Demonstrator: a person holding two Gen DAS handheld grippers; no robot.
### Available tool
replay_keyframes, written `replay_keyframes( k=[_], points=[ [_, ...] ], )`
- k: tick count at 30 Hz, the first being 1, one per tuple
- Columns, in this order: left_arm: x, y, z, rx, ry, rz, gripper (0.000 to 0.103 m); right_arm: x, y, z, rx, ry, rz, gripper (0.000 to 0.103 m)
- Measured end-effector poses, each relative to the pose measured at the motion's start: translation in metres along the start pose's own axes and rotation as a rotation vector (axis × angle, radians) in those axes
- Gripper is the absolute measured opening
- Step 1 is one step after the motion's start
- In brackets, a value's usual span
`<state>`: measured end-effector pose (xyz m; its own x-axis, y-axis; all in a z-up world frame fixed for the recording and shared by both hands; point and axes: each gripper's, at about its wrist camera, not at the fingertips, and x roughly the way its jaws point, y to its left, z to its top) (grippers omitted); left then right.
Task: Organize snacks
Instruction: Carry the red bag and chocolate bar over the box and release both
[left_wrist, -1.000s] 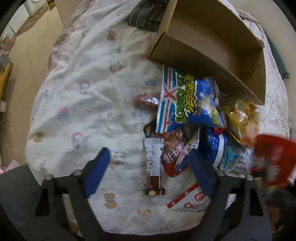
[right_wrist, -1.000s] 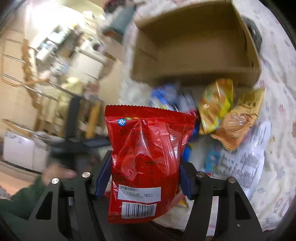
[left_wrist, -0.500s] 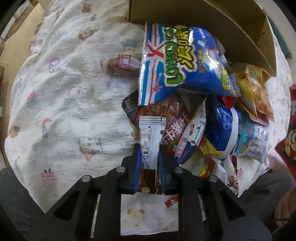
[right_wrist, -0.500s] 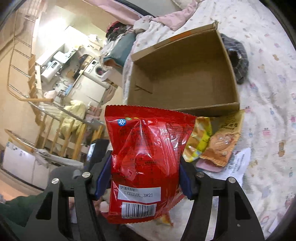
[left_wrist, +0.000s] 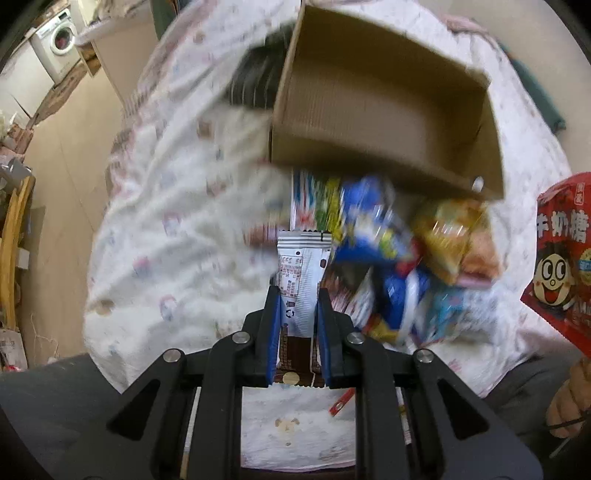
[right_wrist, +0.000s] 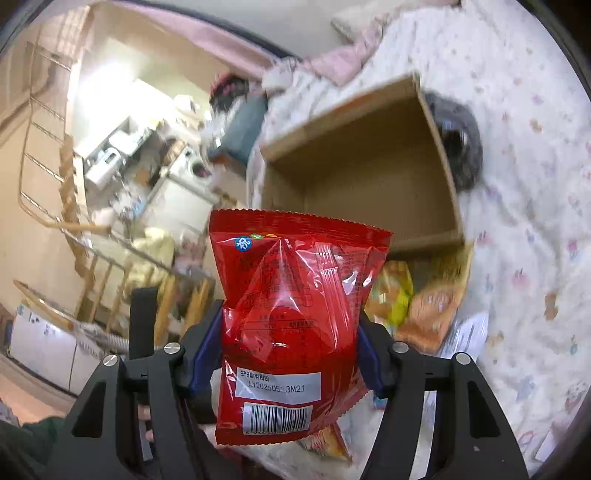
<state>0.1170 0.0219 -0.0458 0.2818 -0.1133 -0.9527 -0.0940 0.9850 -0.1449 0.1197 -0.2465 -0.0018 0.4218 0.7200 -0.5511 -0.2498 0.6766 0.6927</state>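
The left gripper (left_wrist: 297, 321), open over the bed (left_wrist: 177, 206) a second ago, now pinches a slim snack bar (left_wrist: 301, 269) lifted off the snack pile (left_wrist: 399, 258), while the right gripper (right_wrist: 291, 350) clamps a red bag (right_wrist: 291, 314), both apparently bound for the empty cardboard box (left_wrist: 373, 110) beyond.

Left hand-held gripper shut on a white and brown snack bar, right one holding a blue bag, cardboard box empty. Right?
Not quite: the right hand-held gripper holds a red bag, not blue, as the right wrist view shows. The left hand-held gripper is shut on the snack bar; the box is empty.
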Motion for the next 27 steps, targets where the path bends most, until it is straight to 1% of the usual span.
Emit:
replay_keyframes(
  k=[1,2,4,5,7,9,11,14,19,23,27],
  points=[
    [-0.009,-0.003,0.007,0.001,-0.023,-0.009,0.015,-0.004,0.002,0.004,-0.006,-0.024,0.005,0.066],
    [-0.014,-0.002,0.013,0.003,-0.034,-0.01,0.015,-0.012,0.006,0.011,-0.02,-0.067,0.002,0.066],
    [-0.024,-0.005,0.025,0.011,-0.069,-0.009,0.015,-0.019,0.011,0.02,-0.039,-0.11,-0.007,0.066],
    [-0.031,-0.006,0.032,0.014,-0.085,-0.012,0.015,-0.022,0.015,0.026,-0.058,-0.134,-0.026,0.066],
    [-0.042,-0.003,0.045,0.018,-0.106,-0.019,0.015,-0.021,0.019,0.036,-0.08,-0.148,-0.046,0.066],
    [-0.046,-0.005,0.057,0.028,-0.129,-0.02,0.015,-0.016,0.023,0.05,-0.098,-0.153,-0.064,0.066],
    [-0.049,-0.008,0.07,0.038,-0.151,-0.019,0.015,-0.012,0.024,0.056,-0.11,-0.155,-0.074,0.066],
    [-0.046,-0.013,0.082,0.042,-0.165,-0.021,0.015,0.001,0.021,0.069,-0.111,-0.145,-0.089,0.066],
    [-0.027,-0.02,0.107,0.053,-0.162,-0.013,0.015,0.028,0.01,0.087,-0.112,-0.121,-0.111,0.066],
    [-0.009,-0.027,0.117,0.061,-0.151,-0.003,0.015,0.047,-0.001,0.098,-0.097,-0.1,-0.121,0.066],
    [0.005,-0.039,0.127,0.104,-0.177,0.023,0.015,0.065,-0.018,0.099,-0.07,-0.078,-0.147,0.066]
  ],
)
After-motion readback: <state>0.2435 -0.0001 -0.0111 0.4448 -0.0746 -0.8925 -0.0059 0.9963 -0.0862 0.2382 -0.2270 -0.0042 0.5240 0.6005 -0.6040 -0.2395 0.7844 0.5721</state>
